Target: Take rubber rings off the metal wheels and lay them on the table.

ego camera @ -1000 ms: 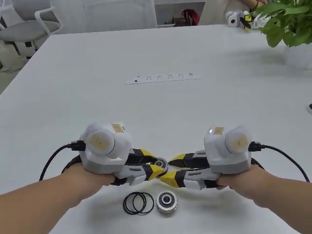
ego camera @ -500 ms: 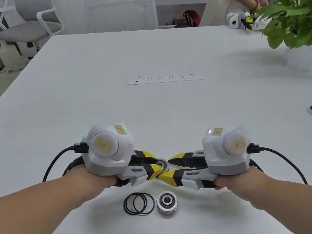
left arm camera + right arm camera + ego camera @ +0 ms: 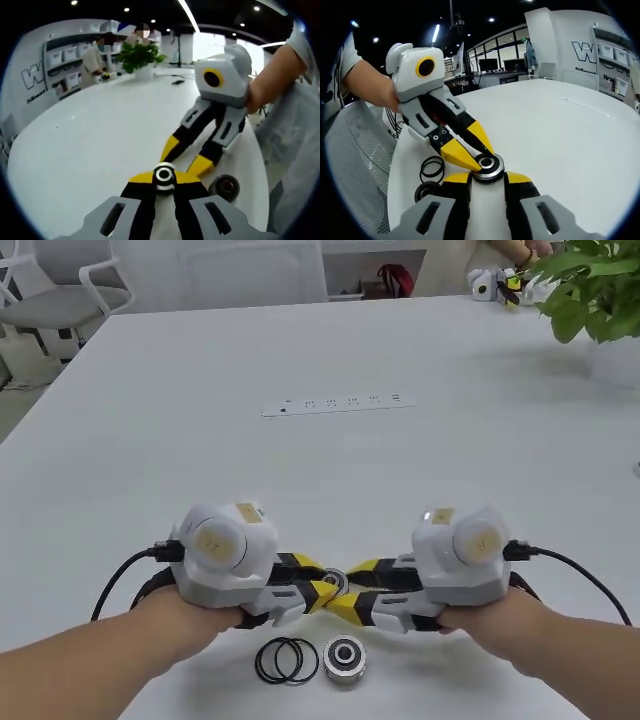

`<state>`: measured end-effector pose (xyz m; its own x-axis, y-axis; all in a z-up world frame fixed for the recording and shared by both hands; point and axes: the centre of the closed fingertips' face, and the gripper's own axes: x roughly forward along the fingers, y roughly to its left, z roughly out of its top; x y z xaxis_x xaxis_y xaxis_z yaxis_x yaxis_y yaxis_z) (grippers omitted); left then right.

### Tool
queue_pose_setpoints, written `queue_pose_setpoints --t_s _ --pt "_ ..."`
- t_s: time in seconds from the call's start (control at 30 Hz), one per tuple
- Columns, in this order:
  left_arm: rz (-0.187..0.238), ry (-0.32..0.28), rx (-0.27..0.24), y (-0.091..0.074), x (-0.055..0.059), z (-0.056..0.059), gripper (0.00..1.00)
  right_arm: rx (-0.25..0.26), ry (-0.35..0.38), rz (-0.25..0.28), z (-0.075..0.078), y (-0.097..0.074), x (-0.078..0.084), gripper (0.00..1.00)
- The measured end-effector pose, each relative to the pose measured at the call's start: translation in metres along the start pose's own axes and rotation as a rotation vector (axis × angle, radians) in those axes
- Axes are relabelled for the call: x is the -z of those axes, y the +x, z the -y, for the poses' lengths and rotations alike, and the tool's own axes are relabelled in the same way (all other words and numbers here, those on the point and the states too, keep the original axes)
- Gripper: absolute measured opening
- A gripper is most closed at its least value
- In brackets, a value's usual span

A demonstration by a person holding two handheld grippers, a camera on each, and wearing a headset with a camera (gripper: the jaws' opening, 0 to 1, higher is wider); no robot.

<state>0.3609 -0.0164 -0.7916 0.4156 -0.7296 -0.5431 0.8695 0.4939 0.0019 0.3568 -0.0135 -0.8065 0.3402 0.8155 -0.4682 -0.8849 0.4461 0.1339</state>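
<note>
The fingers (image 3: 141, 178) of the left gripper (image 3: 322, 590) are clamped on the rim of a metal wheel (image 3: 333, 583). The right gripper (image 3: 345, 602) meets it tip to tip, its own fingers (image 3: 518, 178) closed on either side of the same wheel, which is held between the two over the near part of the white table (image 3: 200, 440). On the table just in front of the person lie loose black rubber rings (image 3: 287, 660), overlapping, with a second metal wheel (image 3: 344, 657) just beside them on the right. Well beyond, a white power strip (image 3: 340, 403) lies flat mid-table. At the far right are a potted plant (image 3: 590, 290) and another pair of grippers (image 3: 495, 282). An office chair (image 3: 60, 290) stands past the far left corner.
</note>
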Motion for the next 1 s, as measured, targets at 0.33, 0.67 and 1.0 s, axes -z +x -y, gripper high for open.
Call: queue_pose_setpoints --t_s 0.33,0.67,1.0 --pt "0.002 -0.007 -0.002 0.0 0.0005 -0.0003 0.13 -0.001 0.021 -0.006 0.002 -0.0042 0.004 0.17" --pt "0.003 -0.021 -0.008 0.0001 0.001 -0.0015 0.13 -0.004 0.067 -0.009 0.0046 -0.0079 0.0072 0.05" --pt "-0.005 -0.015 -0.01 -0.0001 0.0012 -0.0015 0.13 0.008 0.234 0.006 0.0061 -0.0099 0.0069 0.0"
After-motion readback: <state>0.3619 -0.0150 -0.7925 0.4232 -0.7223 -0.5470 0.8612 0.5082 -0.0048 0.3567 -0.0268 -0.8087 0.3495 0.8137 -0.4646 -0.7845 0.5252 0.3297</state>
